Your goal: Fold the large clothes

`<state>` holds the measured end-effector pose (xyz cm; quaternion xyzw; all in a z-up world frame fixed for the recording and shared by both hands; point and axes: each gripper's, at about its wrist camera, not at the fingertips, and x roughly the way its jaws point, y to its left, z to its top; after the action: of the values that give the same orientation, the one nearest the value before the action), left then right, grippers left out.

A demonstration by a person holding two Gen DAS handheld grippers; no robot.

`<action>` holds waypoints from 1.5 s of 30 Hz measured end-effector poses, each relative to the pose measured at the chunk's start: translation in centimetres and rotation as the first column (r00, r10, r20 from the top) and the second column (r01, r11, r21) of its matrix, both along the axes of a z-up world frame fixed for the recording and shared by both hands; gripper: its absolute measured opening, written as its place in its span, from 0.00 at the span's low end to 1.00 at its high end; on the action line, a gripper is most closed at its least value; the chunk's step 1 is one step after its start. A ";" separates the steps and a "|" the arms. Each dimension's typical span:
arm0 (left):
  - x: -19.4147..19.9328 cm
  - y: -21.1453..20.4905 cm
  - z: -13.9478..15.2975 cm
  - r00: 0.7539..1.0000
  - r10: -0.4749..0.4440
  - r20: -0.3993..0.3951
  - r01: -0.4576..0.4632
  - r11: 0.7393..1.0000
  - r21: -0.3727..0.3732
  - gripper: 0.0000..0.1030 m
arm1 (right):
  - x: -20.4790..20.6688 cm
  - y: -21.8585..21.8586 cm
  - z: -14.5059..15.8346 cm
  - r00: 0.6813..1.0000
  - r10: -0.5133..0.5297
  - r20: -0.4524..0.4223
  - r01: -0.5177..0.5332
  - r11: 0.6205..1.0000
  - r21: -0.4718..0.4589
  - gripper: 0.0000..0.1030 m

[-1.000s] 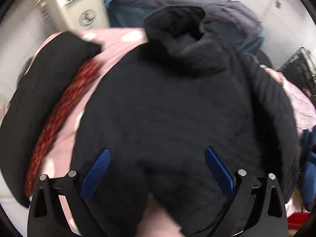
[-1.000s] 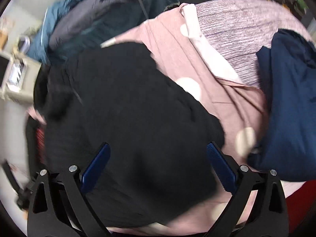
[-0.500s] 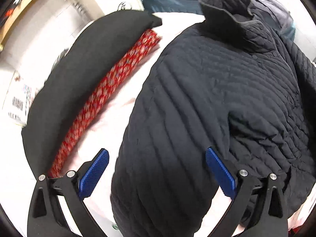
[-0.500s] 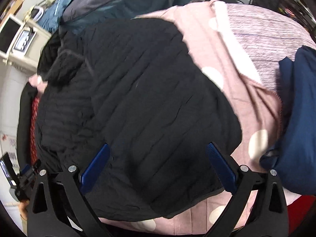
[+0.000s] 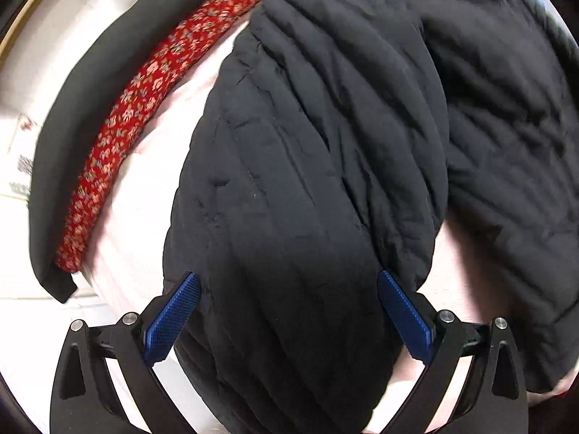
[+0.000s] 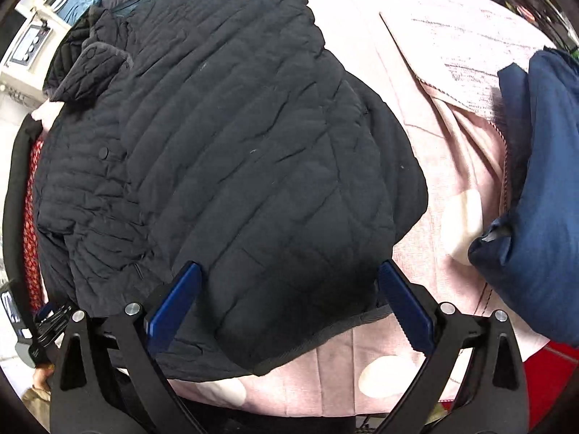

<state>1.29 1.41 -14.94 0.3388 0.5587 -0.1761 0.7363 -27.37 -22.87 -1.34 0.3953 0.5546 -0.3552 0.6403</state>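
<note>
Jacket (image 6: 231, 152) — black, quilted — lay spread on the pink sheet (image 6: 427, 144) beside its navy bundle (image 6: 539, 195), while you held the left gripper (image 5: 287, 322) and right gripper (image 6: 289, 307) over it, jaws apart.

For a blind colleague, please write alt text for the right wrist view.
A black quilted jacket lies spread on a pink spotted sheet, filling most of the view. The open right tongs hover over its near hem, holding nothing. A folded navy garment lies at the right.
</note>
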 end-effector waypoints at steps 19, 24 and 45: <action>7.3 -1.7 12.4 0.891 0.121 0.437 -0.100 0.992 -0.072 0.11 | 2.5 -2.0 5.7 0.934 0.265 -0.238 -0.342 0.856 -0.389 0.07; 7.6 -2.0 11.1 0.914 0.168 0.369 -0.157 0.986 -0.060 0.16 | -2.0 -15.5 12.8 0.950 0.039 -0.309 -0.220 0.785 -0.579 0.07; -7.8 -7.1 3.2 0.916 -0.273 -0.293 0.176 0.932 -0.317 0.94 | 1.3 -10.8 -5.5 0.932 0.339 -0.129 -0.349 0.935 -0.067 0.93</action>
<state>-6.46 -5.67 -11.69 0.2574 0.6004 -0.3933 0.6470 -26.02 -33.66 -6.82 0.2419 0.6349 -0.2840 0.6766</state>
